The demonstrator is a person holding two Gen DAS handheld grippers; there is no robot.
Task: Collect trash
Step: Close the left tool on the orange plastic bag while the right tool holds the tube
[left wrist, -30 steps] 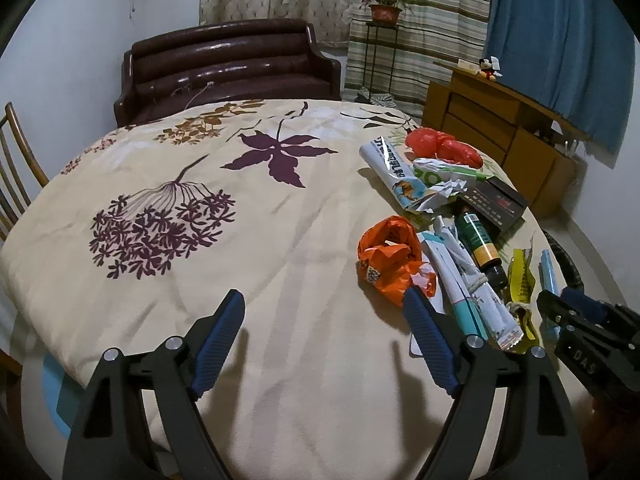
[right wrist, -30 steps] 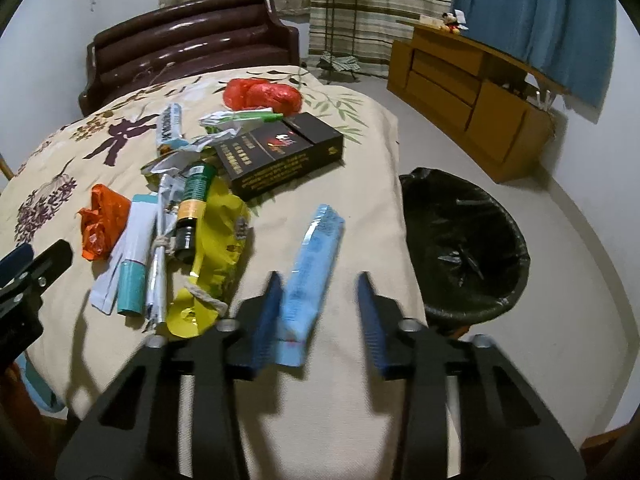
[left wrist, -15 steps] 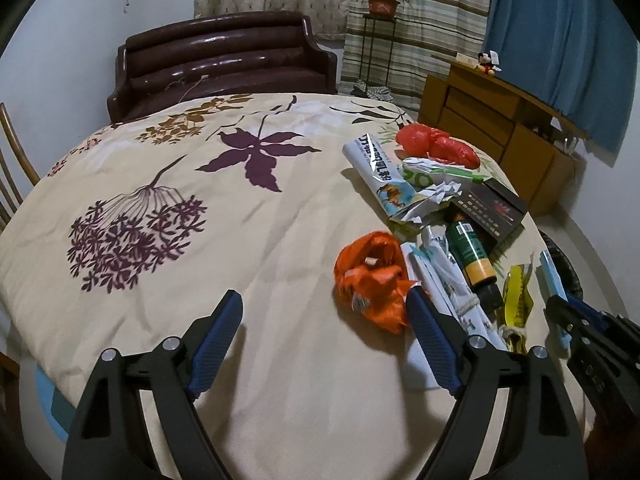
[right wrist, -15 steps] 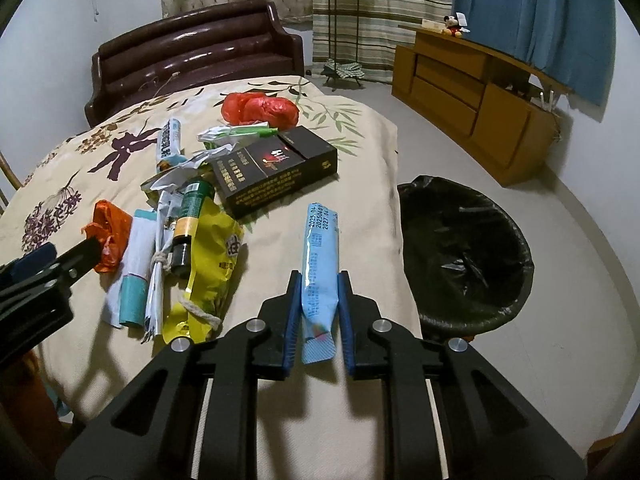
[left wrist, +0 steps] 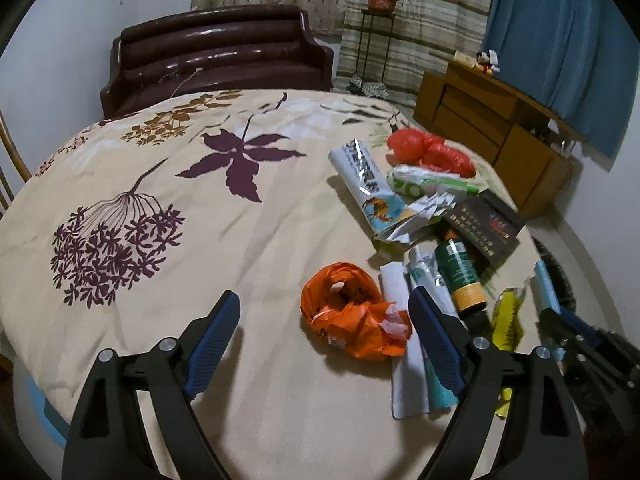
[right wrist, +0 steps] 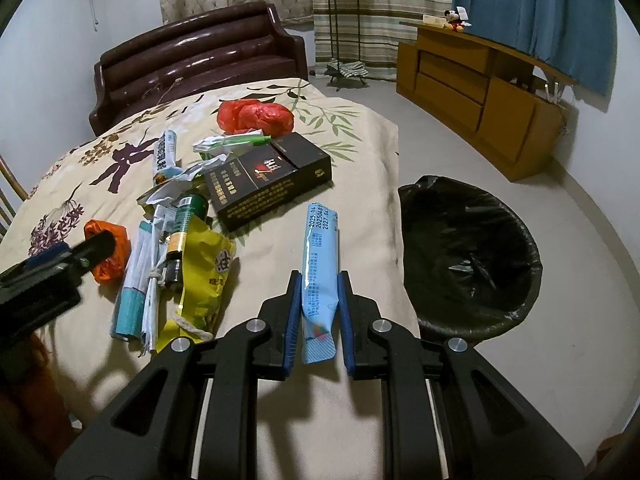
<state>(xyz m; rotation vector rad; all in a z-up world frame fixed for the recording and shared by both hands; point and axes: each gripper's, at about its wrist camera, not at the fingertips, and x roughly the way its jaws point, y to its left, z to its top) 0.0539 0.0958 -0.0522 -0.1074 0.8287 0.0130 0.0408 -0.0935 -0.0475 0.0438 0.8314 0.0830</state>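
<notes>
My right gripper [right wrist: 319, 300] is shut on a light blue snack wrapper [right wrist: 320, 256] and holds it just above the table's right edge. A black-lined trash bin [right wrist: 472, 256] stands on the floor to its right. My left gripper [left wrist: 324, 316] is open, its fingers straddling a crumpled orange plastic bag [left wrist: 352, 316] on the cloth; the bag also shows in the right wrist view [right wrist: 108, 248]. More trash lies between: a yellow packet [right wrist: 204, 276], a green bottle [right wrist: 184, 224], a black box [right wrist: 268, 180], a red bag [right wrist: 256, 116].
The table carries a cream floral cloth [left wrist: 160, 200]. A brown sofa [left wrist: 216, 56] stands behind it, a wooden cabinet [right wrist: 480, 92] at the right wall, a plant stand [right wrist: 340, 20] by the curtains. A chair back [left wrist: 8, 168] is at the left.
My right gripper closed on the blue wrapper and lifted it slightly. My left gripper moved right and forward, so the orange bag now lies between its fingers.
</notes>
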